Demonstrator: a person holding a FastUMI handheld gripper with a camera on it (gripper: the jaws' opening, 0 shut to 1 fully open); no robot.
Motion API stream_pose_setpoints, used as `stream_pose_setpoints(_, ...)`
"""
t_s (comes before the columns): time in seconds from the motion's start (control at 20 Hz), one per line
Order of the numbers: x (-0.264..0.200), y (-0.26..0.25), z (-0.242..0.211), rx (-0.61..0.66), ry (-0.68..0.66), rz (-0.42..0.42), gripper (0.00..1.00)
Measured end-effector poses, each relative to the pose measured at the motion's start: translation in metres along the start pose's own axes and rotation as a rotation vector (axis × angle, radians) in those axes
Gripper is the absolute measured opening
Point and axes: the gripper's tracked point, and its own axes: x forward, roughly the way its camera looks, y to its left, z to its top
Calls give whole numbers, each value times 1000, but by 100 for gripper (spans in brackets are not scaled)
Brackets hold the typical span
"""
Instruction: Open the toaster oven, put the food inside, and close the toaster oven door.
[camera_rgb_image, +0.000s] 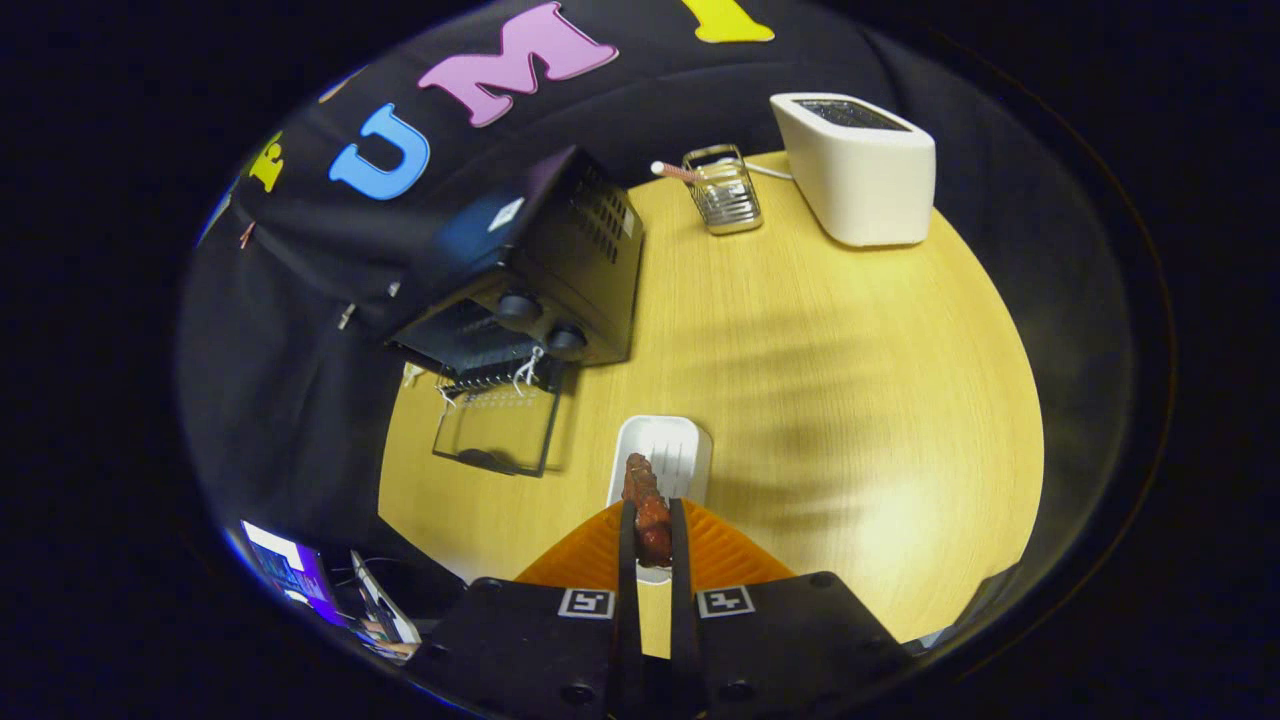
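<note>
Gripper (652, 525) at bottom center, fingers narrow, clamped on reddish-brown food (648, 505) above white tray (672, 450). Toaster oven (530, 270) at upper left w/ door (497, 430) dropped open flat on wooden table (830, 380), well apart from food.

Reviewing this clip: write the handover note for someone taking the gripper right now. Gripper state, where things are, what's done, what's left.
Gripper: shut on the reddish-brown piece of food, held above the white ribbed plastic tray.
Black toaster oven: beyond the fingers, on the round wooden table; its glass door is folded down open.
Done: door opened, food picked up.
Left: carry the food into the oven, release it, close the door.
</note>
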Motion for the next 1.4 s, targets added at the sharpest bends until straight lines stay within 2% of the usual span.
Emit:
stream_pose_setpoints(0.15, -21, 46, -5, 32, -96, 29, 15)
stream_pose_setpoints(0.3, -22, 99, -17, 56, -168, 69, 15)
stream_pose_setpoints(0.55, 7, 181, -14, 111, -267, 148, 15)
stream_pose_setpoints(0.75, 45, 226, 6, 124, -325, 159, 15)
stream_pose_setpoints(0.95, 92, 246, 25, 136, -381, 145, 15)
stream_pose_setpoints(1.4, 190, 242, 78, 210, -469, 152, 15)
